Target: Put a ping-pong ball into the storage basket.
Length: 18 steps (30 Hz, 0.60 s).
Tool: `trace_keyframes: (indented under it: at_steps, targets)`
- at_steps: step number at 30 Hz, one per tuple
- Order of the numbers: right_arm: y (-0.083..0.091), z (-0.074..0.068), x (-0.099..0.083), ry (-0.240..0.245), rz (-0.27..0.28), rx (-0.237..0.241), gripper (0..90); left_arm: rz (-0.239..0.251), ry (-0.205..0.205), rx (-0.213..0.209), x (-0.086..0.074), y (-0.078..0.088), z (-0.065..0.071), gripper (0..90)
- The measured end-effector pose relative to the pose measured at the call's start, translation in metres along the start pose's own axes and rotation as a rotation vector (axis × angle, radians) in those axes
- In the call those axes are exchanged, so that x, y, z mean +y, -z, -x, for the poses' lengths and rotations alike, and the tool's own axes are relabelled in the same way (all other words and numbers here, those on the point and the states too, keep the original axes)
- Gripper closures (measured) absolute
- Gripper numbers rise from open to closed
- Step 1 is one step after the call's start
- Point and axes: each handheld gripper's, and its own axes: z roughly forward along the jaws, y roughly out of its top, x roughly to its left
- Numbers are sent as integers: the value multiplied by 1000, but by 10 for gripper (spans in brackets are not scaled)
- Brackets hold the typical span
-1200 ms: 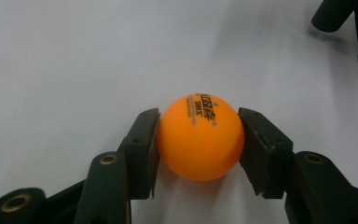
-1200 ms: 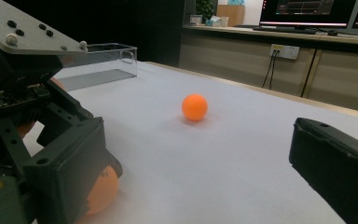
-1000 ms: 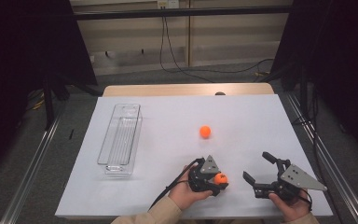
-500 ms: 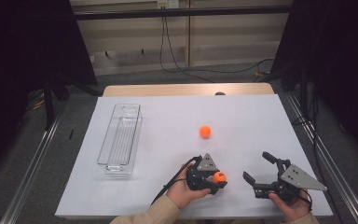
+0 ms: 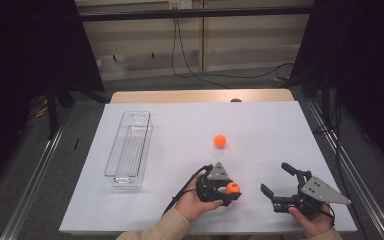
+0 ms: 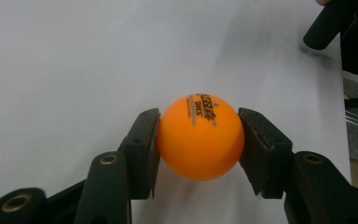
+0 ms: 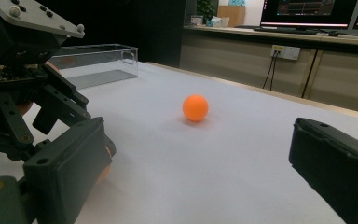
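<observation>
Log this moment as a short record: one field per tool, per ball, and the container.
left tool: shut on the held orange ball, pads on both sides
right tool: open, holding nothing
loose orange ball: on the white table, beyond both tools
clear bin: at the table's left, apparently empty

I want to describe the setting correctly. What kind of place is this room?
Probably a lab or office workroom set up for recording. A table covered in white stands between dark curtains, and computer monitors sit on a counter behind, with a wall socket and cables.
</observation>
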Motion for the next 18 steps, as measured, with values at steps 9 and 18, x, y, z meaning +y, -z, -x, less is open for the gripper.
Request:
trace_keyframes:
  at_steps: [9, 18]
  targets:
    - [0, 0, 0, 3, 0, 2, 37, 5, 7, -1, 0, 4, -2, 508]
    - [0, 0, 0, 4, 1, 1, 37, 2, 14, 2, 0, 10, -5, 508]
